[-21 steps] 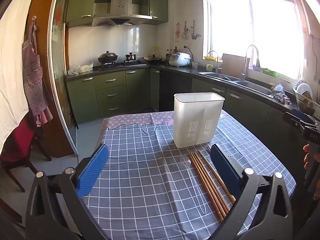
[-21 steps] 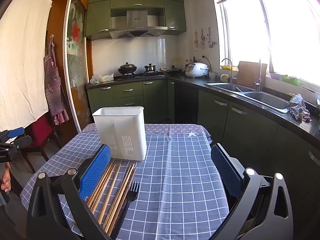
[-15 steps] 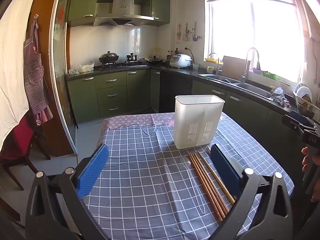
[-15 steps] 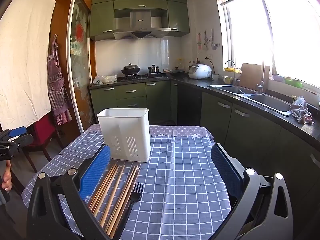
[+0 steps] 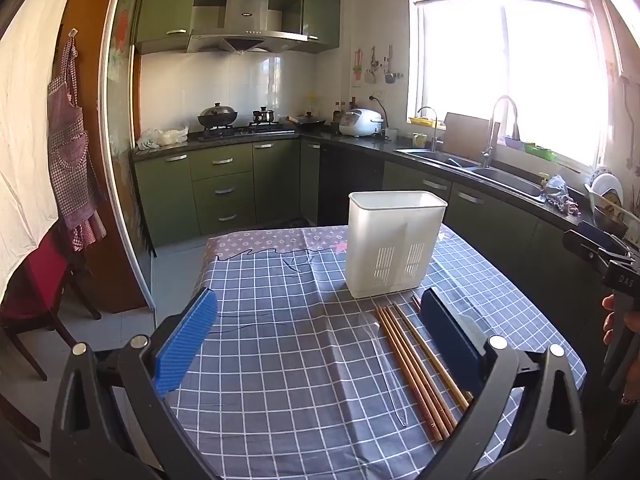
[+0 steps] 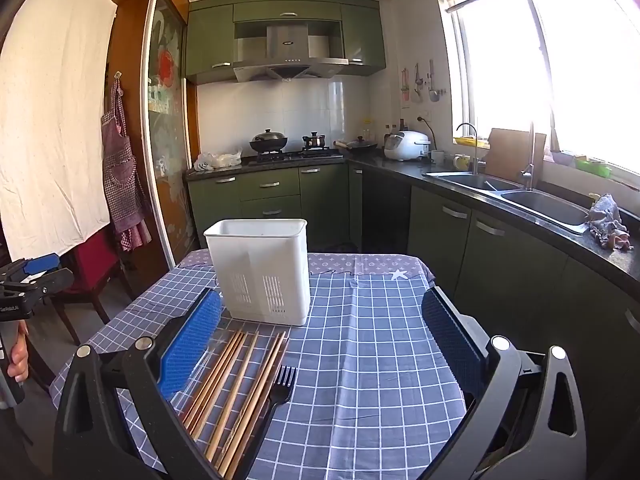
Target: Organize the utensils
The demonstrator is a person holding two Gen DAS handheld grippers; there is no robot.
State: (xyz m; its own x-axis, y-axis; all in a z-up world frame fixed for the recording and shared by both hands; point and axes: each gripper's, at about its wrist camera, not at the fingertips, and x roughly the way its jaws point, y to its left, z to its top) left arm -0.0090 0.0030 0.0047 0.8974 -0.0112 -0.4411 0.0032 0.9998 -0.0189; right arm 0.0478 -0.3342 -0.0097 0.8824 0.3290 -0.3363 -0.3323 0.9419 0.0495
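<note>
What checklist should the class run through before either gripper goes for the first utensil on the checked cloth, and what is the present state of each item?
1. Left gripper open and holding nothing: ok.
2. Right gripper open and holding nothing: ok.
3. White holder upright on the tablecloth, mouth up: ok.
4. Holder compartments free to take utensils: cannot tell, the inside is hidden.
5. Wooden chopsticks lying flat in front of the holder, apart from it: ok.
6. Black fork and clear spoon easy to grip alone: not ok, both lie close beside the chopsticks.
</note>
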